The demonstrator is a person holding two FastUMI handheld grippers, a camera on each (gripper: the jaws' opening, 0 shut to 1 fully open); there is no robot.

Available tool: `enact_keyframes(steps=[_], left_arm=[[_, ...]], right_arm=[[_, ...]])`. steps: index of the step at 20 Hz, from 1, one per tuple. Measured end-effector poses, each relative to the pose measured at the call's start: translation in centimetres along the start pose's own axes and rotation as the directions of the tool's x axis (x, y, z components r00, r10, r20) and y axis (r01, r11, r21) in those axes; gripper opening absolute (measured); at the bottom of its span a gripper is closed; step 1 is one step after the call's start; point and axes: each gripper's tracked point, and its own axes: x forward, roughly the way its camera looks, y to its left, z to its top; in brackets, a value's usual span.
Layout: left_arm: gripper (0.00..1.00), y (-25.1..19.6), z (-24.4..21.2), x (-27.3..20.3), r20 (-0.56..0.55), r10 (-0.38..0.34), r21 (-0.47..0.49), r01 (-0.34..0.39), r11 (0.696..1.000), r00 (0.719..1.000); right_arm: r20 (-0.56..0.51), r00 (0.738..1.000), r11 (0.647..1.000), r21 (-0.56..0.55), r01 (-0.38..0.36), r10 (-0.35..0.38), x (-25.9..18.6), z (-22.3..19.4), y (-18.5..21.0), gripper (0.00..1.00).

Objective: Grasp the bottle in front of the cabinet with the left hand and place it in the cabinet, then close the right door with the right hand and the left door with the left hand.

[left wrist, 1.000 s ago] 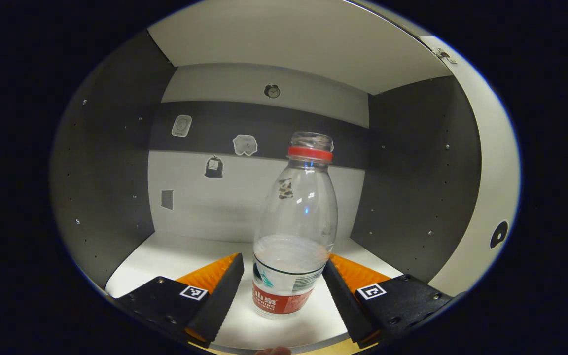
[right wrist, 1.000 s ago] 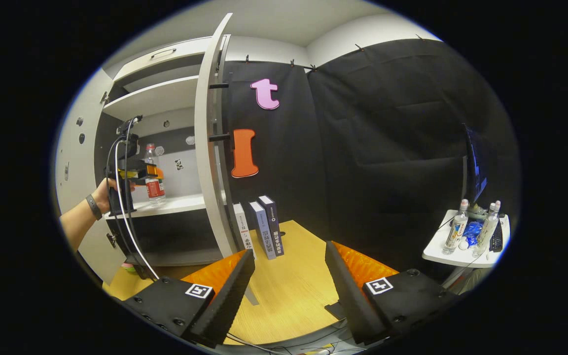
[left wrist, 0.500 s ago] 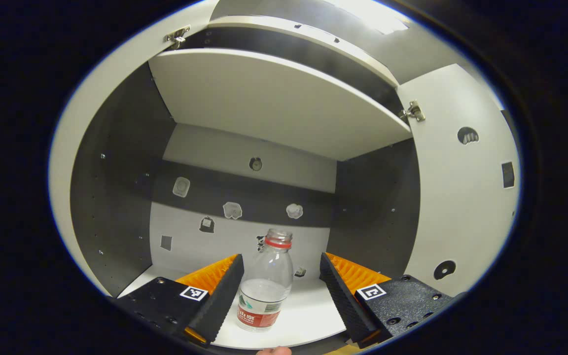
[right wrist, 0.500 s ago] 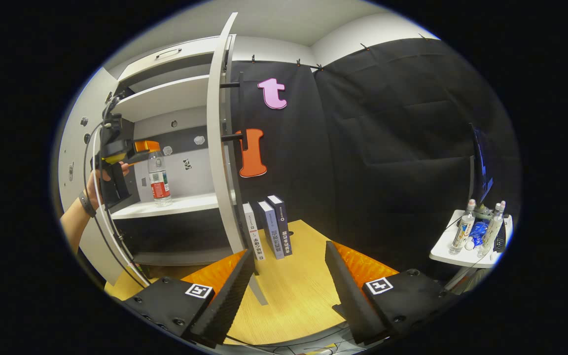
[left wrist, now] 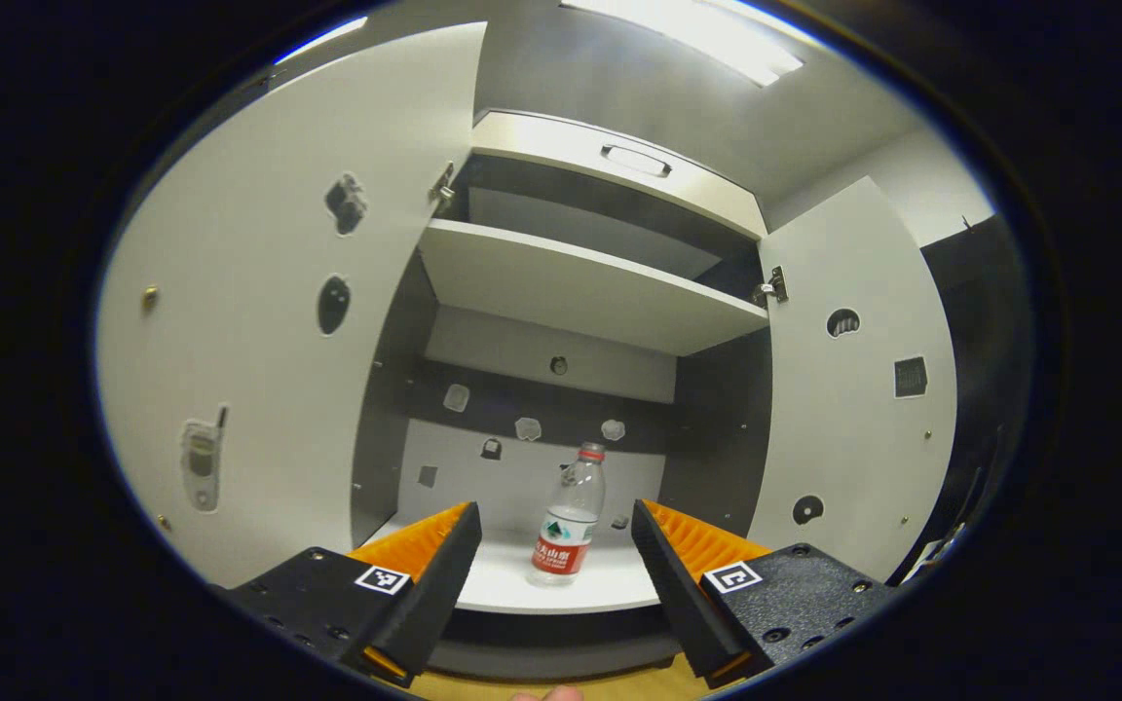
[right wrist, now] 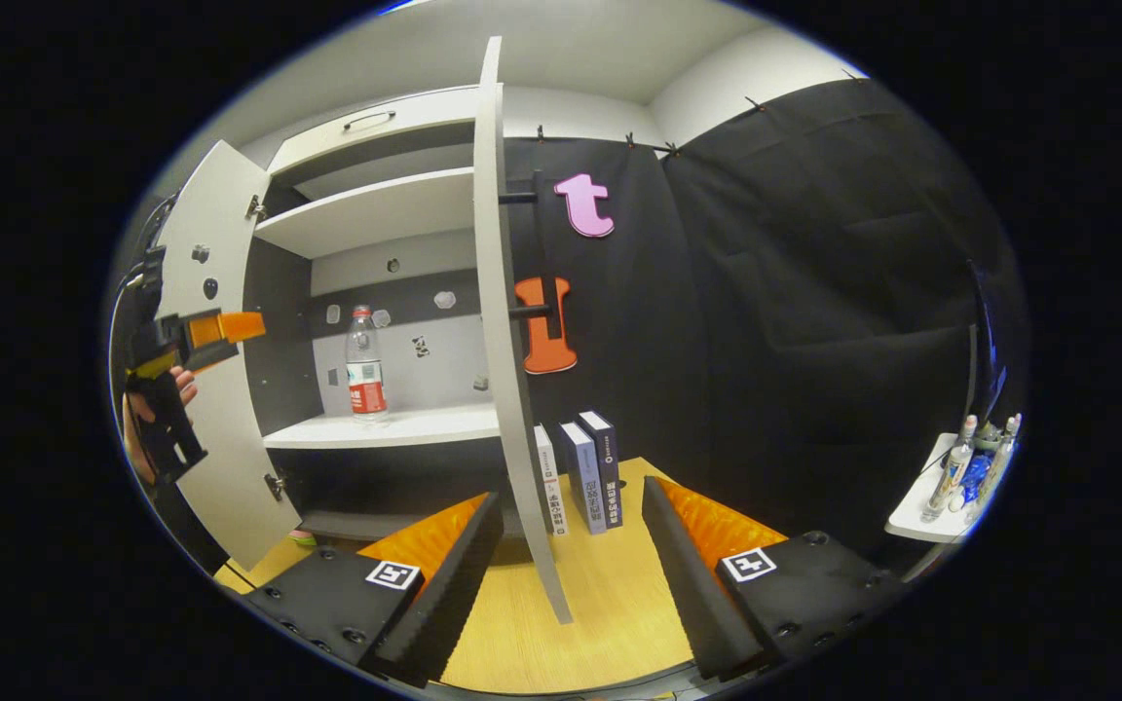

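The bottle (left wrist: 569, 520) is standing upright on the cabinet's lower shelf (left wrist: 561, 587), low in the centre of the left gripper view, framed between the left tongs (left wrist: 555, 565) but well apart from them. Those tongs are gaping wide and holding nothing. In the right gripper view the right tongs (right wrist: 571, 560) are likewise spread wide and empty, at the bottom of the frame, with the edge of the right door (right wrist: 507, 341) running down the middle just beyond them. The left door (left wrist: 269, 321) is standing open at the left of the left gripper view.

The bottle looks to be clear thin plastic, nearly empty: light, easy to tip, likely to dent if squeezed. Placing looks done; the doors are the next things to handle. They look stiff and flat, best pushed on the outer face near the free edge.
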Motion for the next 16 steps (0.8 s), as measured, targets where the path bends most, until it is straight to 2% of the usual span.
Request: enact_keyframes(steps=[2,3,5,6,7,10,13,16], left_arm=[[0.95,1.6,-1.5,-3.7,-0.005,0.069,0.050,-0.069,0.996,0.998],[0.97,2.2,-2.4,-5.5,-0.011,0.107,0.063,-0.106,0.992,0.994],[0.95,2.7,-4.3,-8.7,-0.024,0.150,0.067,-0.148,0.987,0.988],[0.95,2.6,-5.3,-10.0,-0.035,0.157,0.064,-0.154,0.986,0.987],[0.95,2.4,-6.4,-11.1,-0.055,0.158,0.066,-0.154,0.986,0.986],[0.95,1.9,-8.6,-13.5,-0.110,0.154,0.078,-0.146,0.986,0.982],[0.95,2.2,-8.5,-14.4,-0.110,0.163,0.057,-0.157,0.986,0.981],[0.95,2.9,-7.8,-14.3,-0.101,0.169,0.044,-0.166,0.985,0.980]], right_arm=[[-0.003,1.000,1.000,0.004,-0.001,0.001,0.1,-0.2,-0.3,0.89],[0.002,1.000,1.000,0.011,0.000,0.000,0.1,0.1,-0.6,0.97],[0.017,1.000,1.000,0.017,0.024,-0.024,0.2,0.8,-1.7,0.97],[0.024,0.999,0.999,0.018,0.043,-0.043,0.4,1.3,-2.5,1.00],[0.032,0.998,0.998,0.016,0.057,-0.058,0.5,1.9,-3.3,0.96],[0.089,0.991,0.995,-0.017,0.102,-0.100,1.4,6.0,-5.7,0.97],[0.158,0.978,0.987,-0.066,0.149,-0.137,2.4,11.1,-7.2,0.96],[0.206,0.970,0.984,-0.097,0.149,-0.126,4.2,15.4,-7.0,0.96]])
